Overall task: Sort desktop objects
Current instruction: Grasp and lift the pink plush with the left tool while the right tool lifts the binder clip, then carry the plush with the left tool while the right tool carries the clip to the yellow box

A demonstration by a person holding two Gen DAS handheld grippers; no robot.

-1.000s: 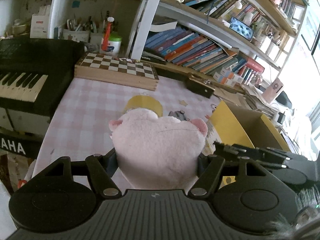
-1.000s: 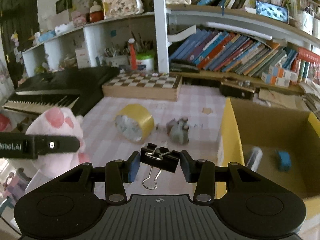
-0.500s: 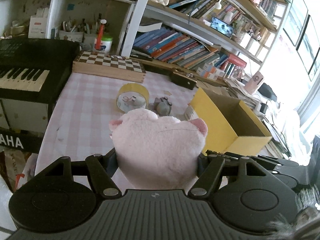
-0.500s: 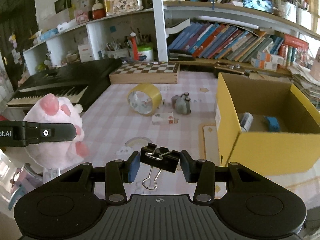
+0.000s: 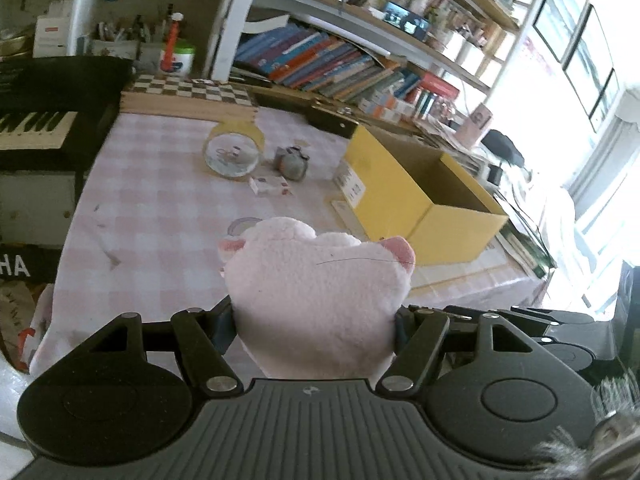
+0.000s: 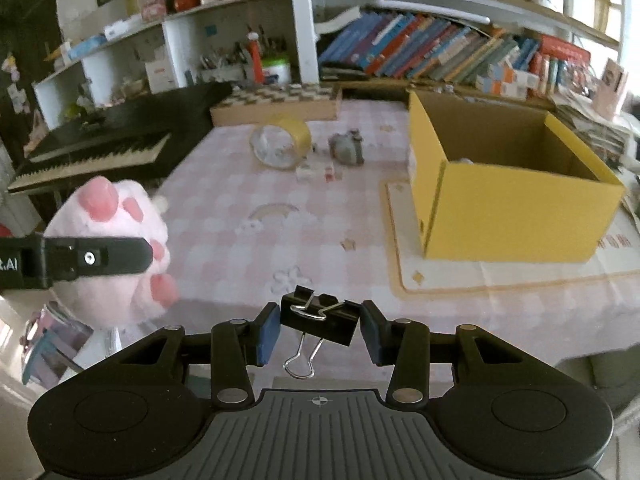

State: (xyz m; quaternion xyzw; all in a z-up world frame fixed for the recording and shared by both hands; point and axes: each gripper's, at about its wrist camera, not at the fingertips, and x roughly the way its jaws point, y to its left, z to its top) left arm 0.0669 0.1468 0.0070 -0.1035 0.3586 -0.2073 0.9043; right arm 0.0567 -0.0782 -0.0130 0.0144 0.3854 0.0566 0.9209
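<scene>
My left gripper [image 5: 316, 320] is shut on a pink plush paw [image 5: 320, 296], held in the air before the table's near edge; the paw also shows at the left in the right wrist view [image 6: 116, 232]. My right gripper [image 6: 320, 328] is shut on a black binder clip [image 6: 320, 318], its wire handle hanging down. The open yellow box [image 6: 500, 208] stands on the table at the right, and in the left wrist view [image 5: 408, 200]. A yellow tape roll [image 6: 280, 144], a small grey object [image 6: 346, 148] and a small white pack [image 6: 316, 170] lie farther back.
A pink checked cloth [image 6: 248, 216] covers the table. A chessboard box [image 6: 276, 106] lies at the back, a black keyboard [image 6: 100, 148] at the left. Bookshelves [image 6: 440, 52] stand behind. A pale mat [image 6: 480, 276] lies under the box.
Both grippers have pulled back and away from the table, so the table and box look farther off. Each keeps its hold on its object.
</scene>
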